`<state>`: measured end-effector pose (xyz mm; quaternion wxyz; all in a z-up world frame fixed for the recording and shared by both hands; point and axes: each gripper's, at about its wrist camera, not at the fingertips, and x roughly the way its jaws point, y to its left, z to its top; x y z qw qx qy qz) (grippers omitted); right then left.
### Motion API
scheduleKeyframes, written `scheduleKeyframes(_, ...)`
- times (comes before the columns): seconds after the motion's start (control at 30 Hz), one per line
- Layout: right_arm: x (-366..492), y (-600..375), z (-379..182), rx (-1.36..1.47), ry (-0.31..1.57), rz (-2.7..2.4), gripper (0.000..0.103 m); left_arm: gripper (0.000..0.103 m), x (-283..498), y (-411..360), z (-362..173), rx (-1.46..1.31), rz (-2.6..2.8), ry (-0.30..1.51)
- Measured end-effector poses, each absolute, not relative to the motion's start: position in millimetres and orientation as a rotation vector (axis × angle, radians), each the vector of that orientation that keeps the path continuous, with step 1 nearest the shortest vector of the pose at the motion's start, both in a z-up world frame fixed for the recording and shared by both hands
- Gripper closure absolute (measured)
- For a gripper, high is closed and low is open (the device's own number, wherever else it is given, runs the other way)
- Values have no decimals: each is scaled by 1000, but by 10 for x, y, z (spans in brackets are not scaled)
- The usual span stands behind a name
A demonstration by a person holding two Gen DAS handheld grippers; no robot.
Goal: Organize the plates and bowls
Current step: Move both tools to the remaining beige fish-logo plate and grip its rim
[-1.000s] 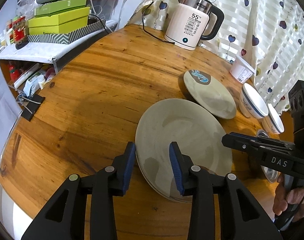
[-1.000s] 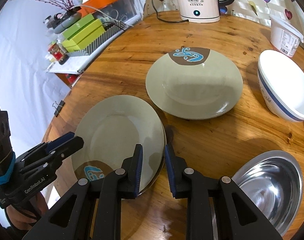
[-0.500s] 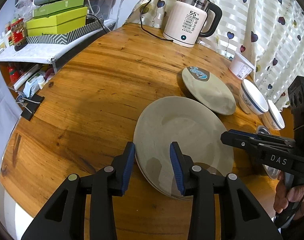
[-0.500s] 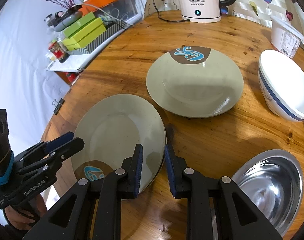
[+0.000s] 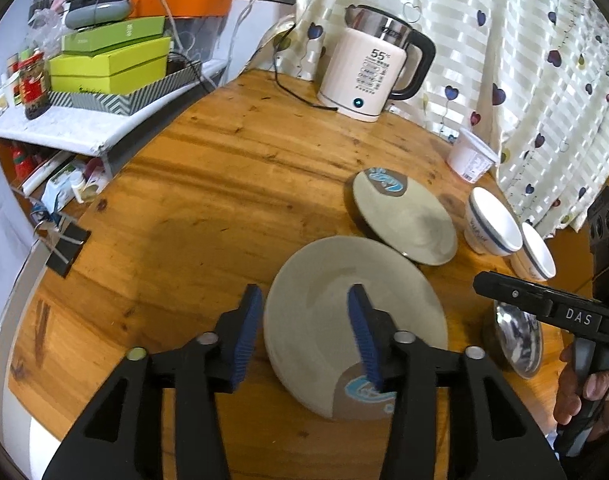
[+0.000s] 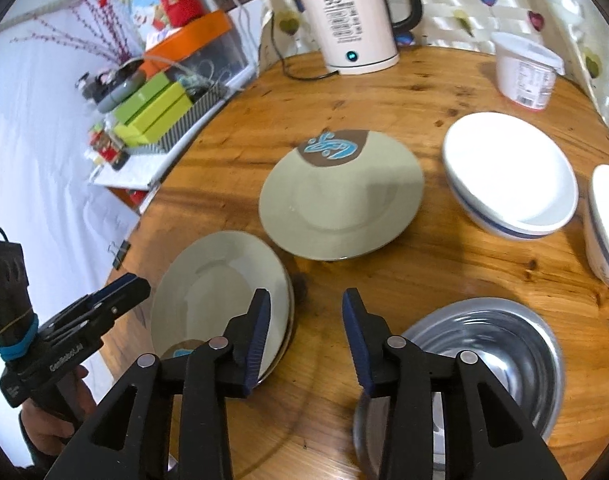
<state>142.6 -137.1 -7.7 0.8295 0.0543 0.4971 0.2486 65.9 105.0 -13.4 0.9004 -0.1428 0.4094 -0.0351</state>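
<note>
Jaws just opened on both: left hand-held gripper [image 5: 304,330] over stacked plates [image 5: 344,320], right hand-held gripper [image 6: 306,334] beside.

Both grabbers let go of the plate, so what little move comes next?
Probably move the right gripper to the lone plate to add it to the stack. Both grippers' jaws have just been opening and hold nothing; the left gripper straddles the stack's rim.

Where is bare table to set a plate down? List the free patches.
Free: the wide wooden table stretch between the white electric kettle and the stacked beige plates. Crowded: right side, with the single beige plate, white bowls and steel bowl.
</note>
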Motion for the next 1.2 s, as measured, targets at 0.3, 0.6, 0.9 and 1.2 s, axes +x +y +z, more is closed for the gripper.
scheduleKeyframes(0.3, 1472, -1561, -57, 186, 1056, 481, 65, 52, 820, 900, -51, -269, -143, 853)
scheduleKeyframes(0.6, 1585, -1618, -33, 218, 1055, 452, 65, 52, 1064, 829, 47, -251, -188, 864)
scheduleKeyframes(0.9, 1757, -1677, -87, 265, 1071, 409, 65, 52, 1367, 700, 62, -226, -257, 894)
scheduleKeyframes(1.2, 1932, -1690, -161, 287, 1099, 370, 65, 52, 1757, 664, -63, -228, -264, 955)
